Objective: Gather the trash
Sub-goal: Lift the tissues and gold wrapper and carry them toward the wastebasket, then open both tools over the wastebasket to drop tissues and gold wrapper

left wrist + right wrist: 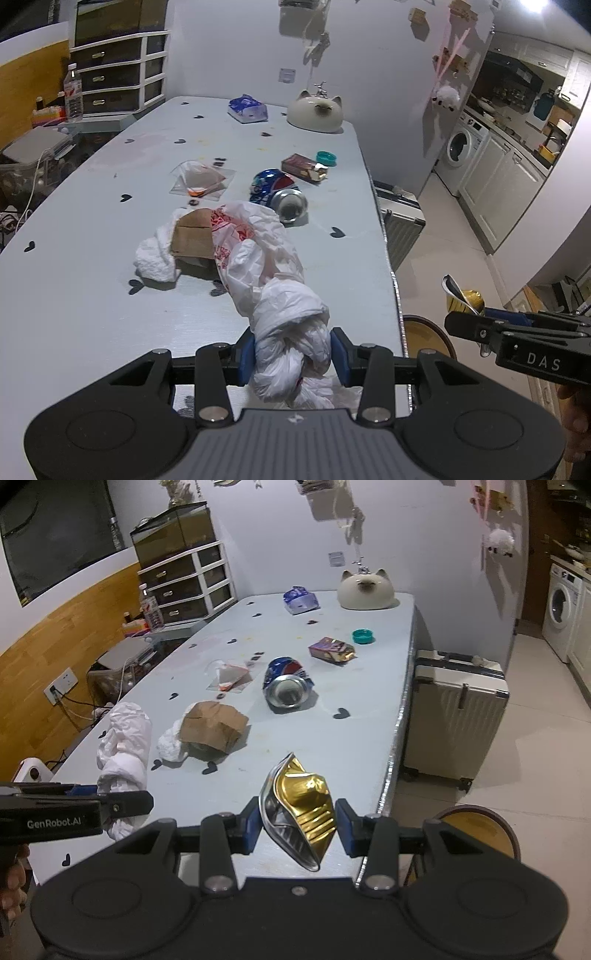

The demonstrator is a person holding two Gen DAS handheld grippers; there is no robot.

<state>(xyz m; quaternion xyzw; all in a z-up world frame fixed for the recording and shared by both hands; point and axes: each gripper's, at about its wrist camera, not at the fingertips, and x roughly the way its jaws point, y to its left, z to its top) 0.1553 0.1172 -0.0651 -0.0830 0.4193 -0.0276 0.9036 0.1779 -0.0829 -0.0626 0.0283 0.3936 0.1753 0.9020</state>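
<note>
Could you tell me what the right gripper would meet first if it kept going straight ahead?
Probably the crushed blue can, lying ahead of the right gripper and its gold can; depth is uncertain, and it might pass over.

We see a thin, crinkled white plastic bag (280, 295), a glossy crushed gold metal can (301, 812), a shiny dented blue aluminium can (286, 686), matt creased brown paper (212, 725) and a smooth, matt pale-grey tabletop (92, 229).

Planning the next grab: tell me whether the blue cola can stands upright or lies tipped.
Tipped. The blue cola can lies on its side on the table, dented, its round end facing the camera.
</note>
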